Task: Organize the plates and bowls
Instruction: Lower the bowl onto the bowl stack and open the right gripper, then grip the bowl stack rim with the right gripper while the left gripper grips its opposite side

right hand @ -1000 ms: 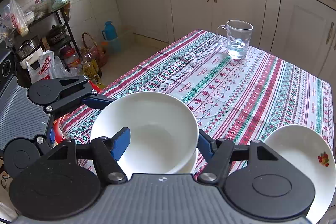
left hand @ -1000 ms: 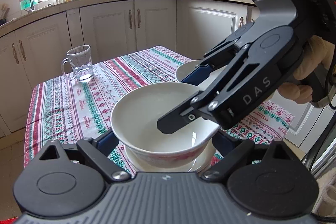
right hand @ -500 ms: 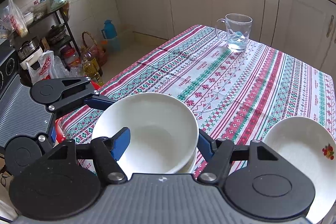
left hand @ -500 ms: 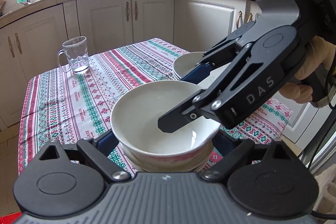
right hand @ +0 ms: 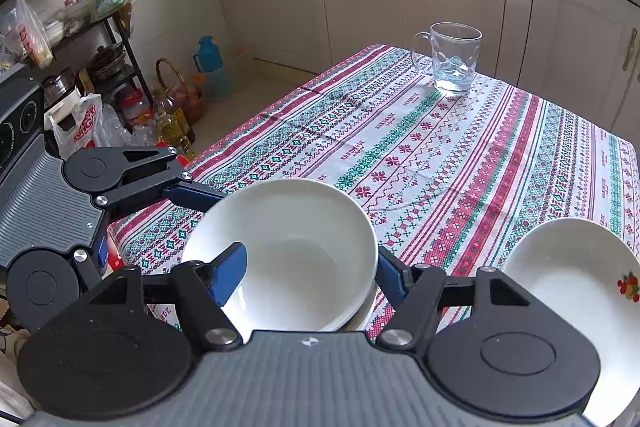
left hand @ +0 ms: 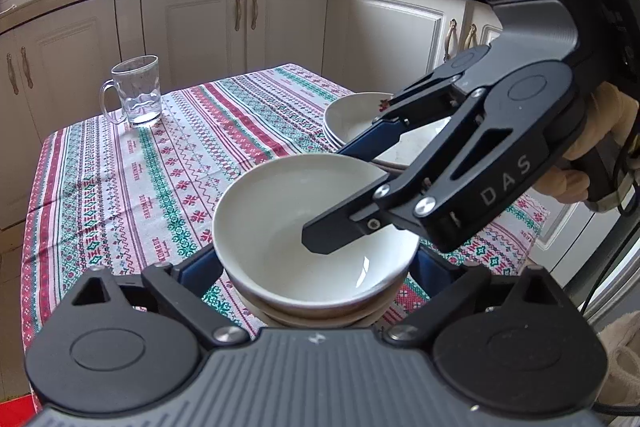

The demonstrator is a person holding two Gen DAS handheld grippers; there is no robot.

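A white bowl (left hand: 272,211) (right hand: 304,259) sits nested in a lower bowl (left hand: 320,315) (right hand: 362,315) near the table's front edge. My left gripper (left hand: 316,267) flanks this stack, its jaws opening and its blue pads just off the sides. Coming from the right, my right gripper (left hand: 324,195) (right hand: 310,275) has one finger inside the top bowl and the other outside its rim. Its jaws are opening and the pads ease off the bowl wall. A stack of white plates (left hand: 352,115) (right hand: 568,275) with a fruit print lies beyond.
A glass mug (left hand: 138,93) (right hand: 454,61) stands at the far corner of the striped tablecloth (left hand: 120,195) (right hand: 460,163). White cabinets surround the table. A rack with bags and bottles (right hand: 100,67) stands past the table's edge. A person's hand (left hand: 592,147) holds the right gripper.
The top bowl has sunk into the lower bowl, hiding its red band. Both grippers' fingers have spread a little away from the bowl.
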